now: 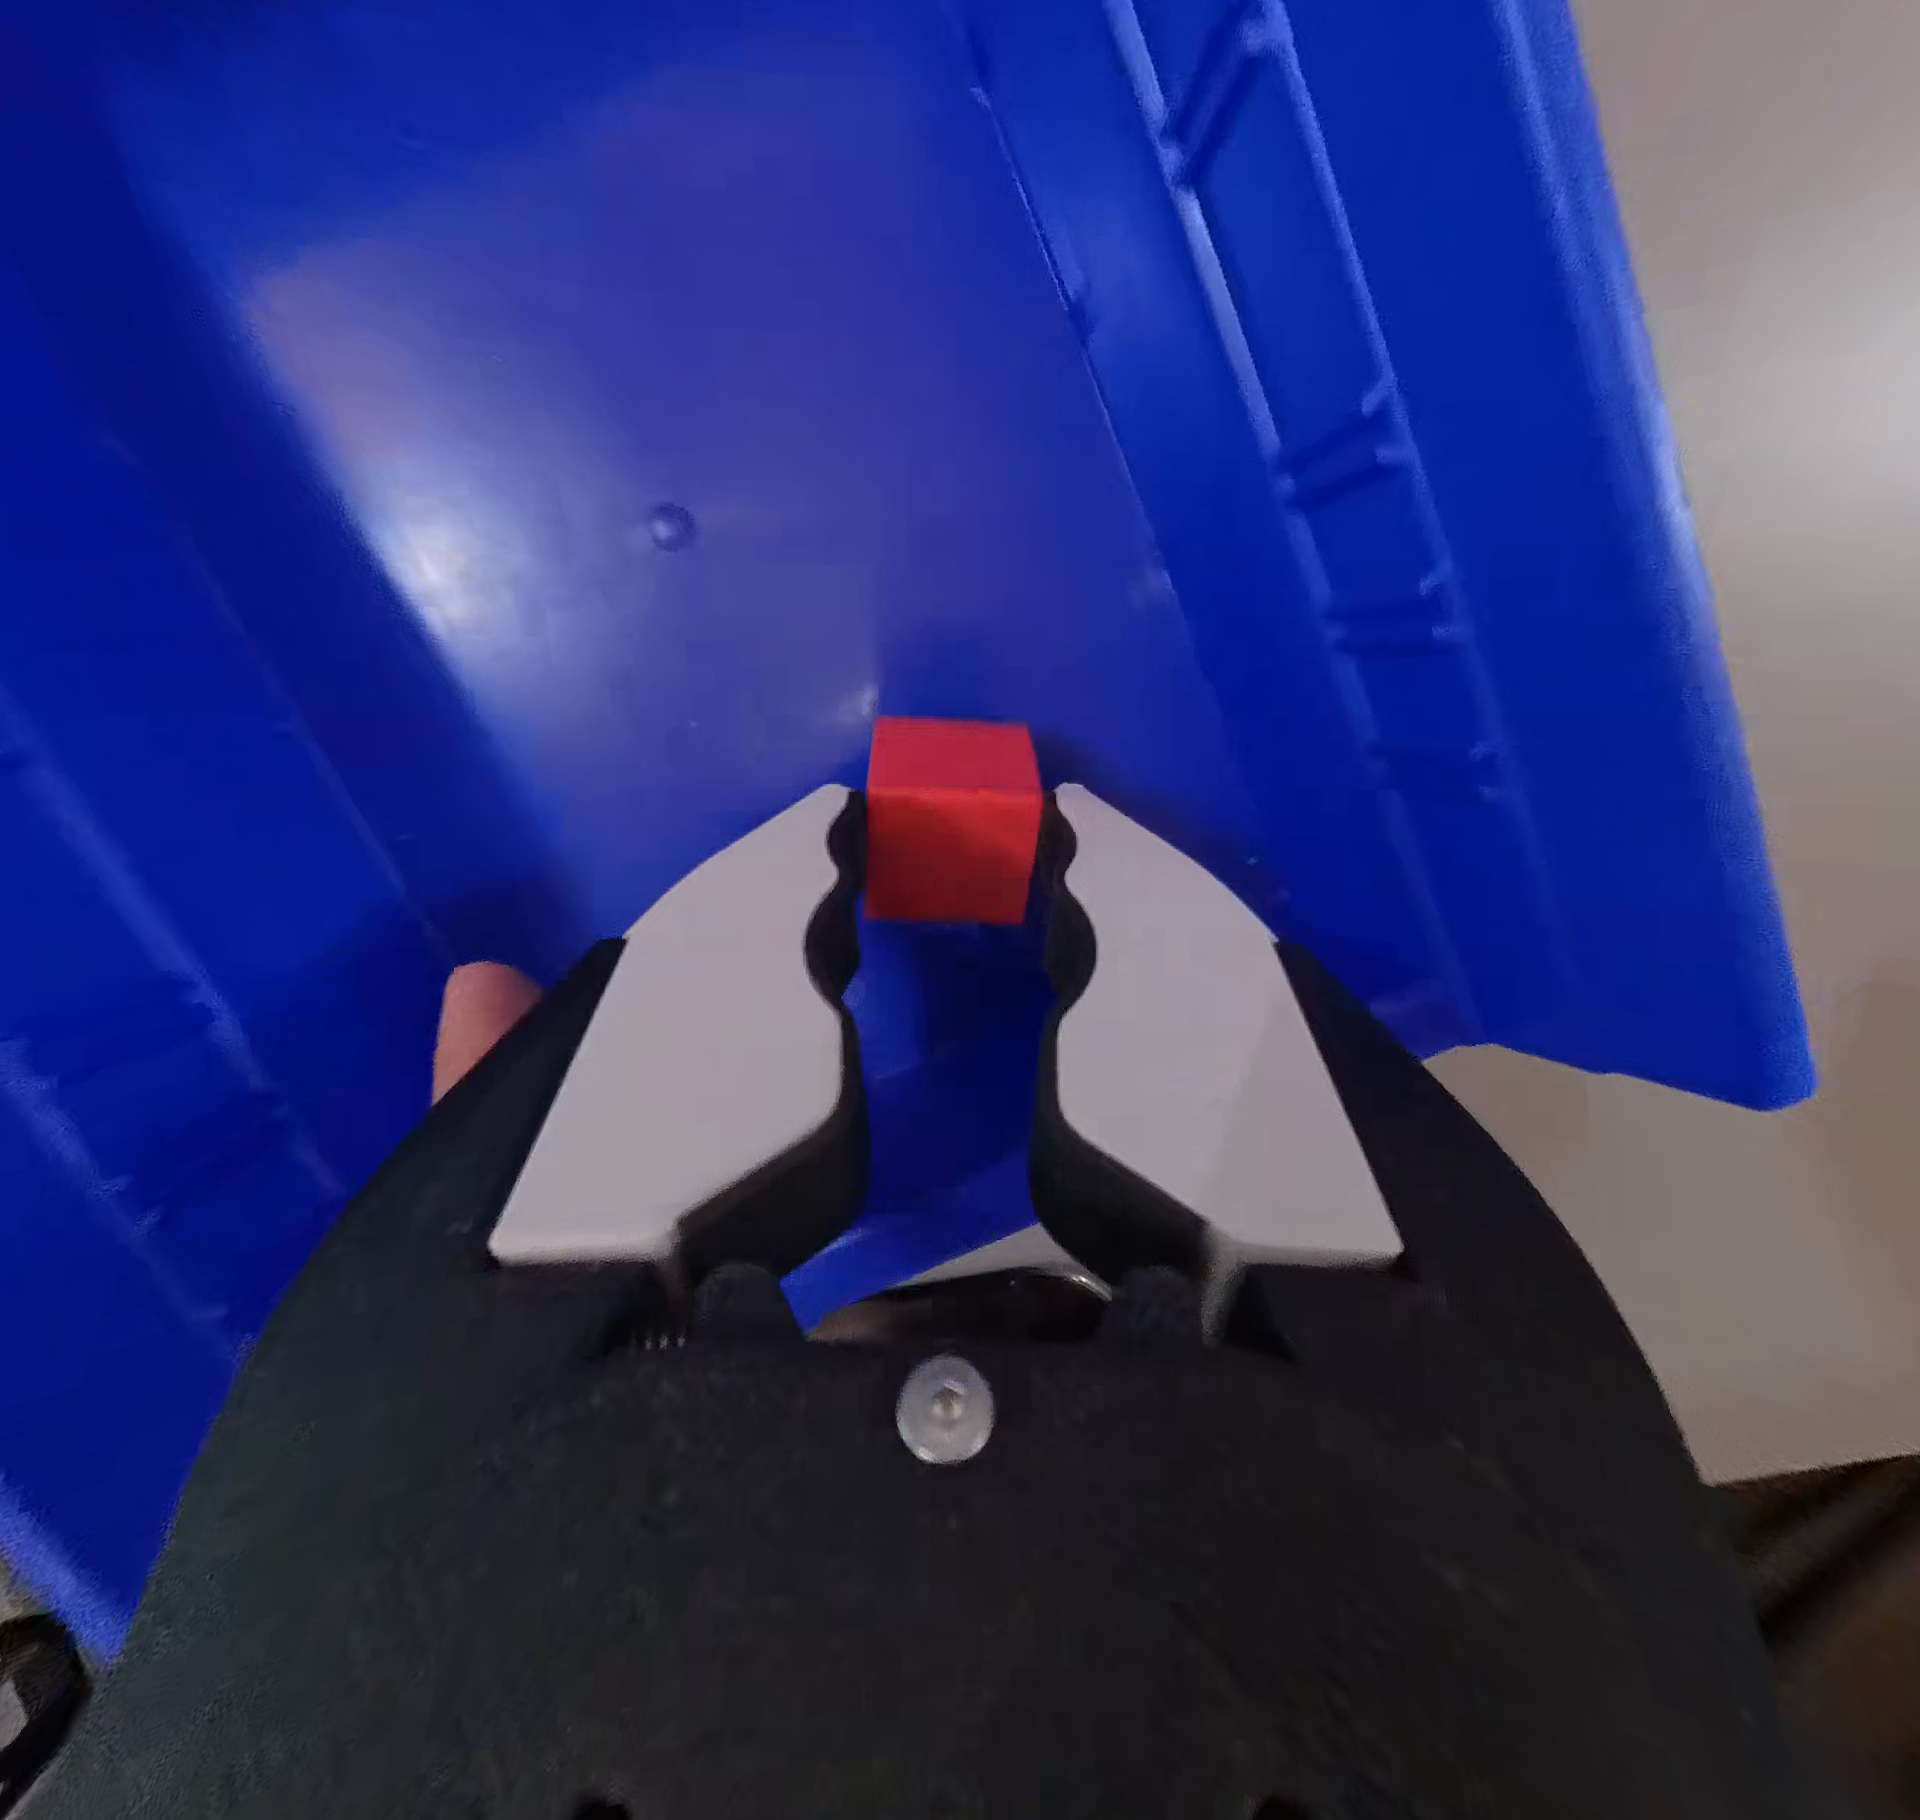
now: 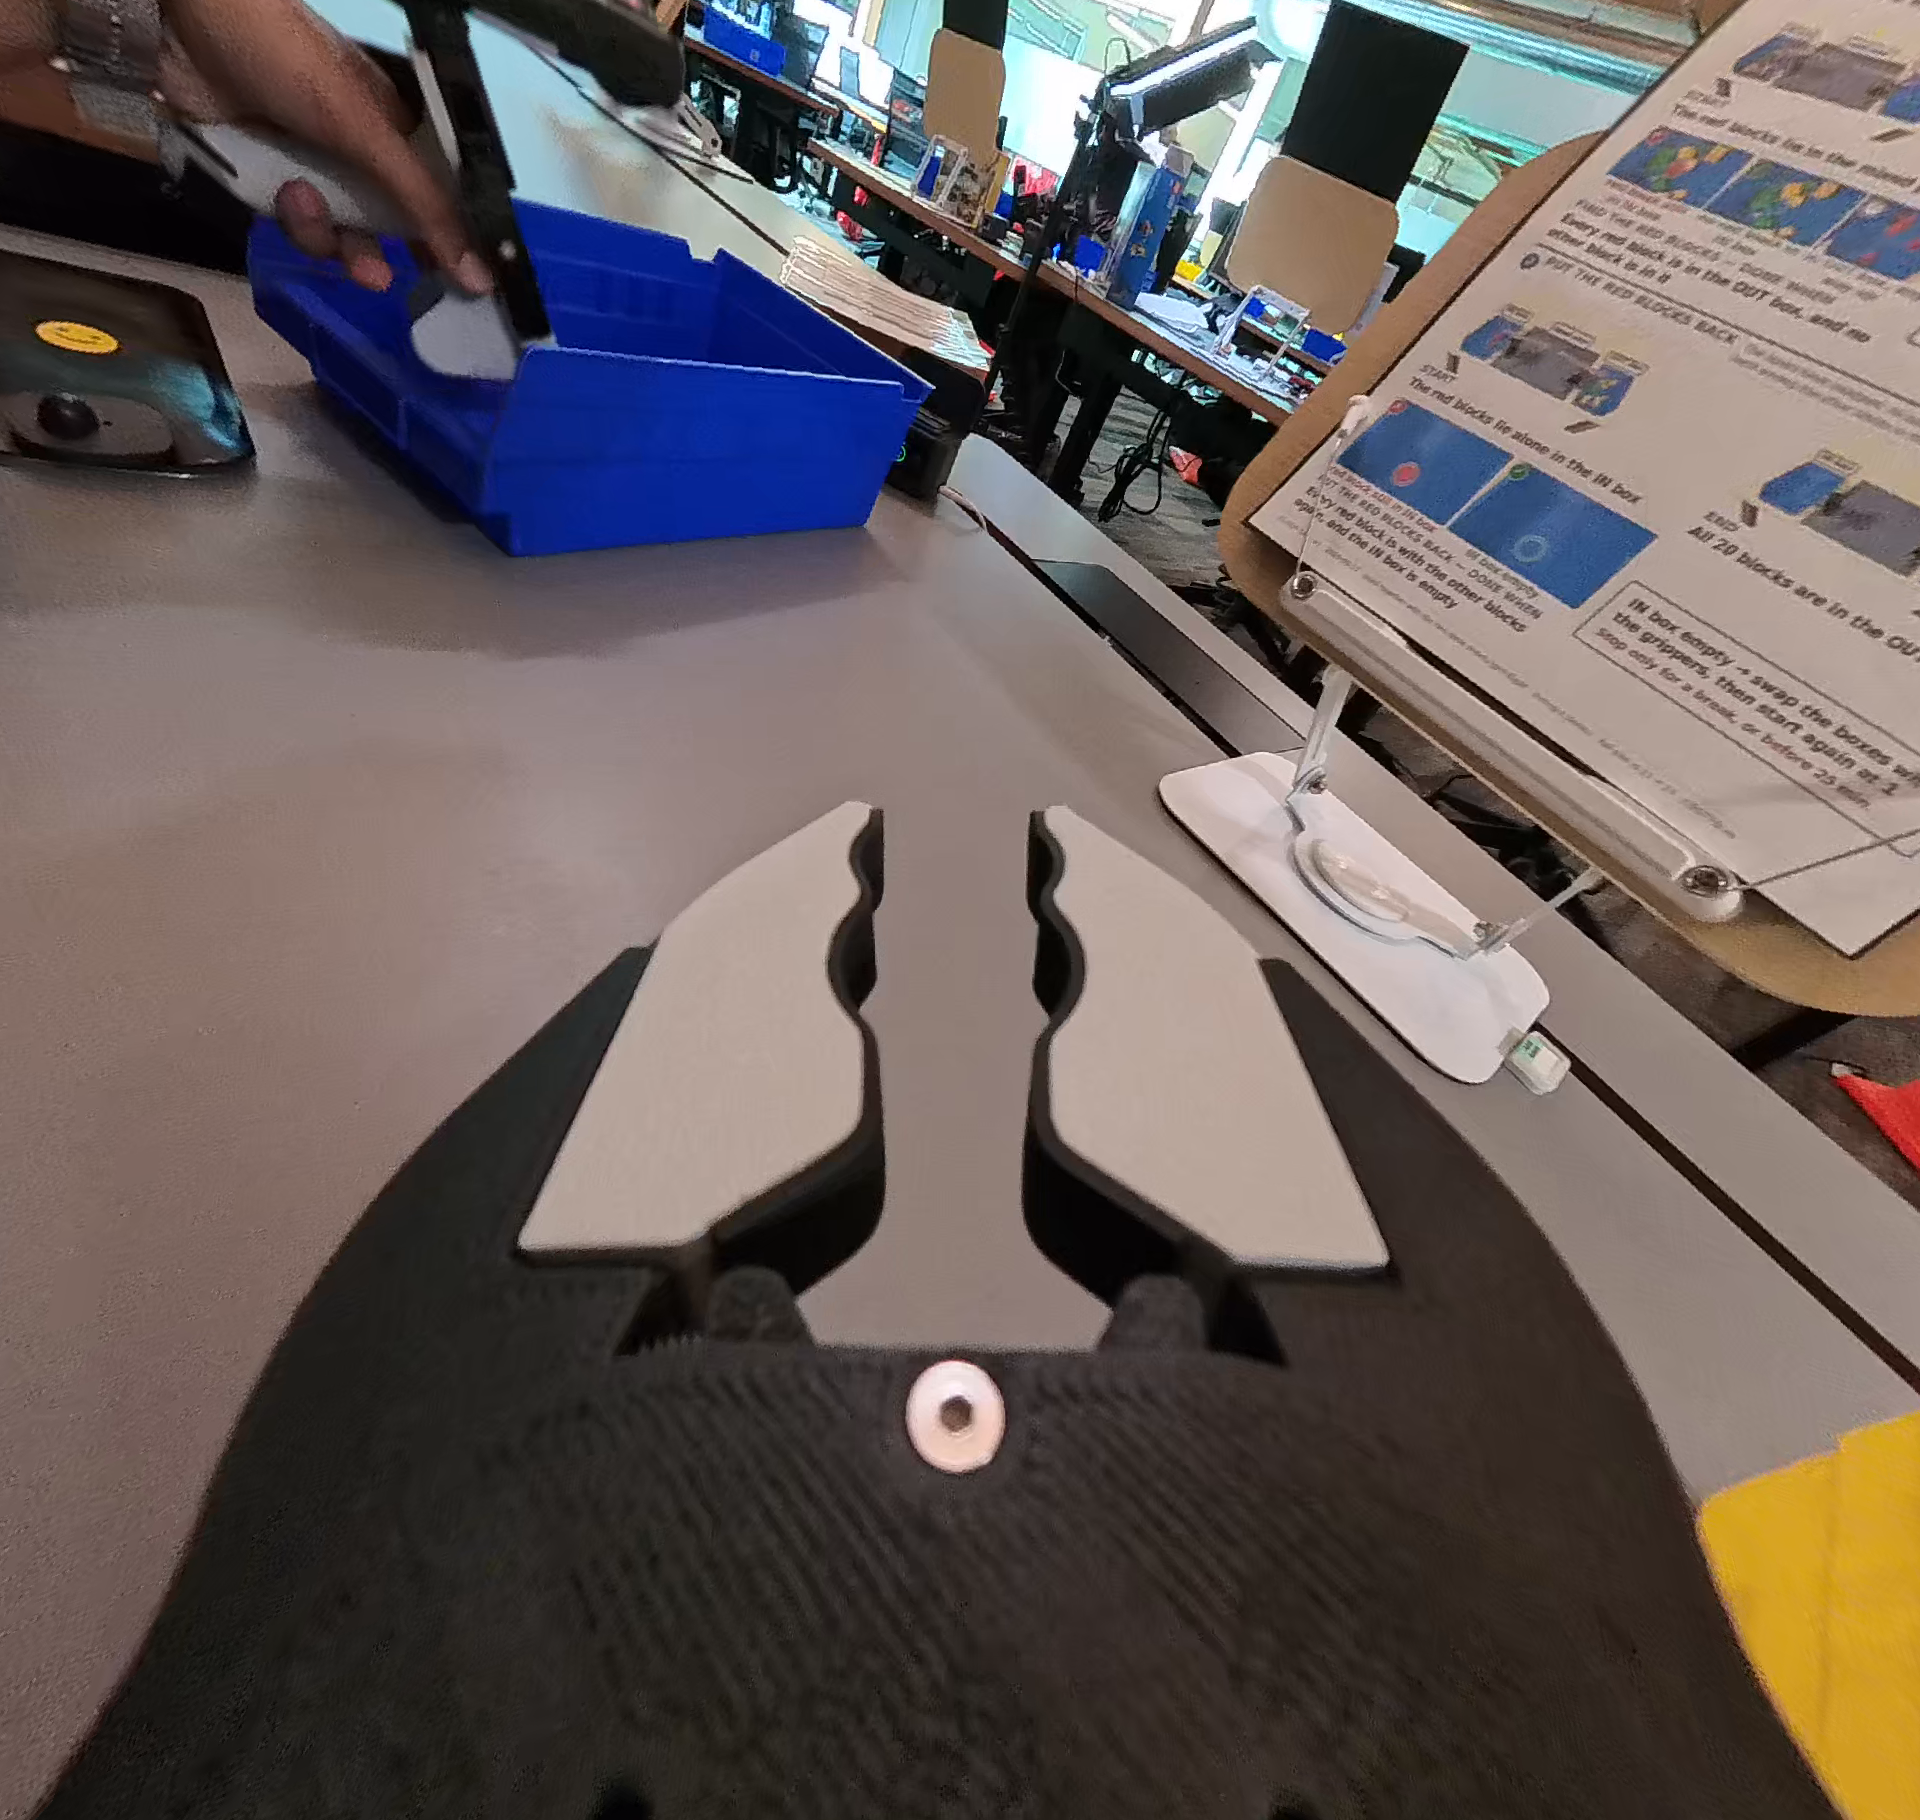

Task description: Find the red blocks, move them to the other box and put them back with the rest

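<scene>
A red block (image 1: pixel 951 835) sits between the fingertips of my left gripper (image 1: pixel 951 804), low inside a blue box (image 1: pixel 1351 420), near its right wall. The jaws are shut on the block's two sides. No other blocks show in this part of the box. In the right wrist view the same blue box (image 2: pixel 675 420) stands at the far left of the grey table (image 2: pixel 520 783), and the left gripper (image 2: pixel 473 326), held by a hand, reaches down into it. My right gripper (image 2: pixel 956 825) is open and empty, low over the table, apart from the box.
An instruction sheet on a cardboard-backed stand (image 2: pixel 1662 420) with a white base (image 2: pixel 1351 918) stands at the right, by the table's edge. A yellow object (image 2: pixel 1829 1614) lies at bottom right. A dark device (image 2: pixel 104 368) lies left of the box. My hands' fingertips stand some 40 cm from each other.
</scene>
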`<state>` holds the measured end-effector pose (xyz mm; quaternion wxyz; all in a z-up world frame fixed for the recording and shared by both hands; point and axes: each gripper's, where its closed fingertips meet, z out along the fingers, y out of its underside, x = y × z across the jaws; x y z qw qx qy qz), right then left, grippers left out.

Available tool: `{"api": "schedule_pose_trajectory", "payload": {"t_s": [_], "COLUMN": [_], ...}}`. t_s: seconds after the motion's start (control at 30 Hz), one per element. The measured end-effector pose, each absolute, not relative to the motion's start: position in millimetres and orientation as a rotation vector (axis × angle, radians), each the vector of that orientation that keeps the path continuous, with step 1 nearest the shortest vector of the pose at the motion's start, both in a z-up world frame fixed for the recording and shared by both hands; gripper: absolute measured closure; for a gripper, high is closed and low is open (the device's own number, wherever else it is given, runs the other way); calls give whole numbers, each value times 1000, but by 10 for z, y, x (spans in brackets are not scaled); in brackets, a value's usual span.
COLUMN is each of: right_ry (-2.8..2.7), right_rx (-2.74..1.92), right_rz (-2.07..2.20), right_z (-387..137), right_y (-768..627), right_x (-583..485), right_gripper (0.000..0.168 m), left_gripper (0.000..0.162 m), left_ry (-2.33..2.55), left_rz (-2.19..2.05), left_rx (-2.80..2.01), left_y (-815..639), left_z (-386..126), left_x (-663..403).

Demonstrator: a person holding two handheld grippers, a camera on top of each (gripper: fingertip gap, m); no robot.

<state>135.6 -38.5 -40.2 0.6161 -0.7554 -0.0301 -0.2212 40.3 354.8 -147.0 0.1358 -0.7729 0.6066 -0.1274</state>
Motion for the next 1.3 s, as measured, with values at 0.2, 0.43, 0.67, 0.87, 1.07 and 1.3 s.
{"api": "schedule_pose_trajectory", "payload": {"t_s": [0.2,0.43,0.67,0.87,1.07,1.3], "right_ry": [-68,-59,-64,-66,-101,-191], "right_rx": [-1746,-1746,-1738,-1731,-1740,-1796], "right_rz": [-506,-503,-516,-525,-527,-517], "right_z": [-415,-412,-383,-365,-390,-527], "right_y": [-383,-384,-402,-412,-378,-309], "right_x": [1365,1379,1365,1356,1304,1184], "right_gripper": [141,142,141,141,140,125], "left_gripper": [127,128,129,129,129,129], "left_ry": [1633,1502,1498,1683,2010,2160], "left_rz": [-664,-982,-1288,-1656,-1749,-2076], "left_rx": [-2170,-1989,-1744,-1539,-1407,-1474], "left_y": [3545,3335,2613,1524,564,-174], "left_z": [-1009,-268,382,549,-2,-424], "left_x": [523,712,966,1145,1203,1087]}}
